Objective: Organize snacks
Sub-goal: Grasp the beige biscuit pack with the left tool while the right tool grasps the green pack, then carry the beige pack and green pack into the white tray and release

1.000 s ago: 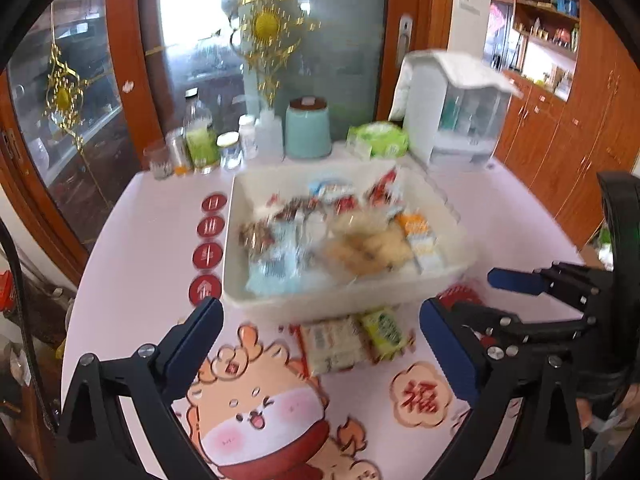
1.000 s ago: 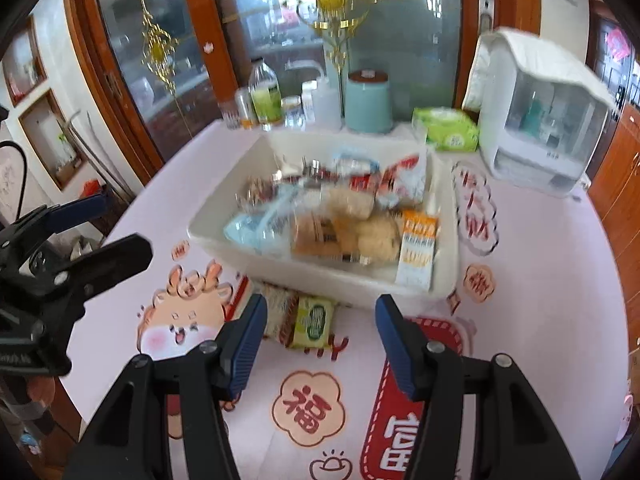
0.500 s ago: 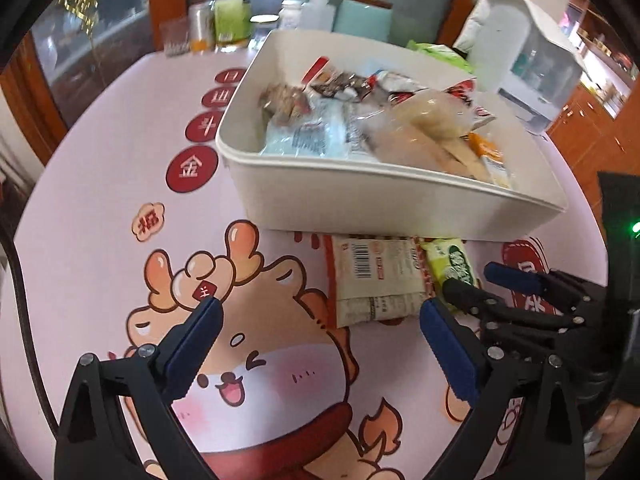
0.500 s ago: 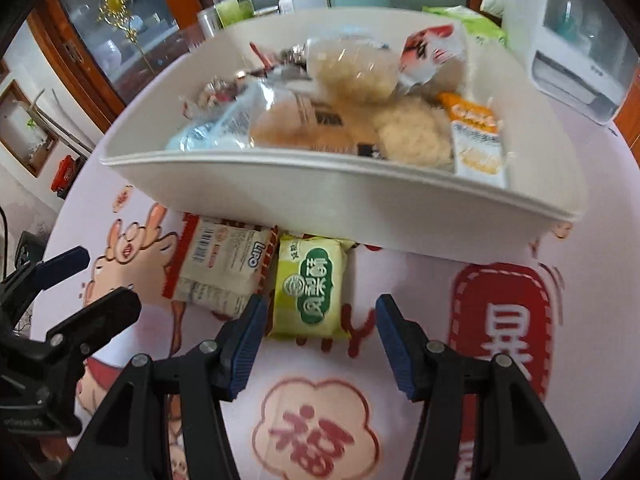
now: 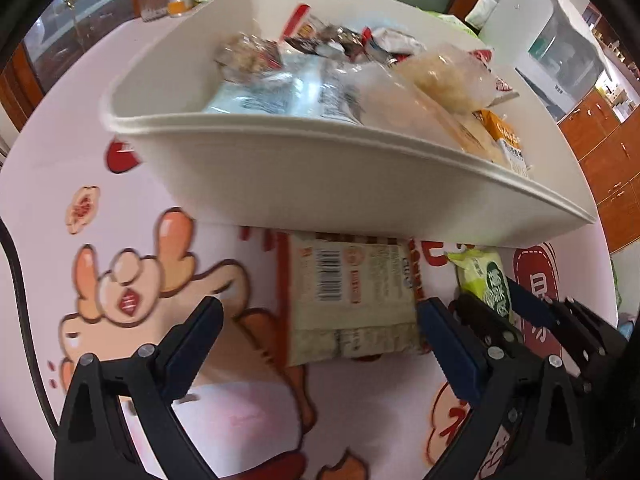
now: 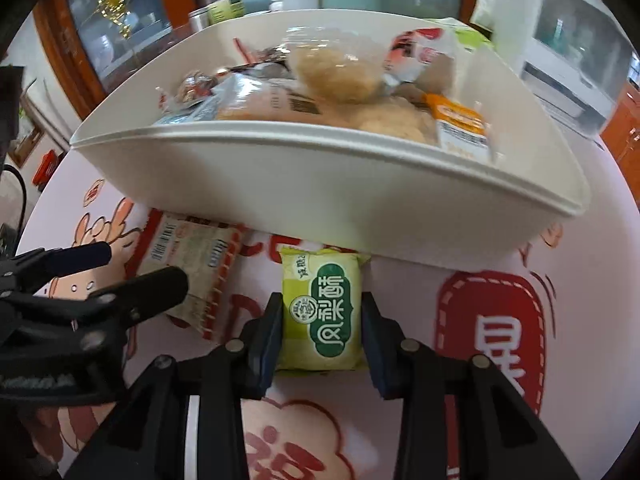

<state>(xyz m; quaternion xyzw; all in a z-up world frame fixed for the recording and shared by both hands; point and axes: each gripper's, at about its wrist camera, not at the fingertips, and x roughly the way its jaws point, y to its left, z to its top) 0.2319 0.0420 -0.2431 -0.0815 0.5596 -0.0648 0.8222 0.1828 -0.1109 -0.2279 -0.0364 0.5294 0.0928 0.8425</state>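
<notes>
Now, notes by item.

Bin: white bin [image 6: 320, 184] at the far side of the table [image 6: 580, 280], already heaped with wrapped snacks; it reads as the collecting place, which would explain why both grippers work its near edge.

Green packet: green snack packet [image 6: 322, 312] flat on the table just near the bin's near wall, lengthwise between the right fingers.

Right gripper: right gripper [image 6: 322, 320] pitched steeply down; its fingers have just been closing, and both pads now press the packet's long sides. Probably a side grasp, since the packet lies too flat to scoop.

Beige packet: beige snack packet [image 5: 352, 300], barcode up, left of the green one, far end tucked by the bin.

Left gripper: left gripper [image 5: 320, 340] spread wide, grasping nothing; right finger [image 5: 448, 344] at the packet's right edge, left finger well clear. The wide spread suits the broader packet.
</notes>
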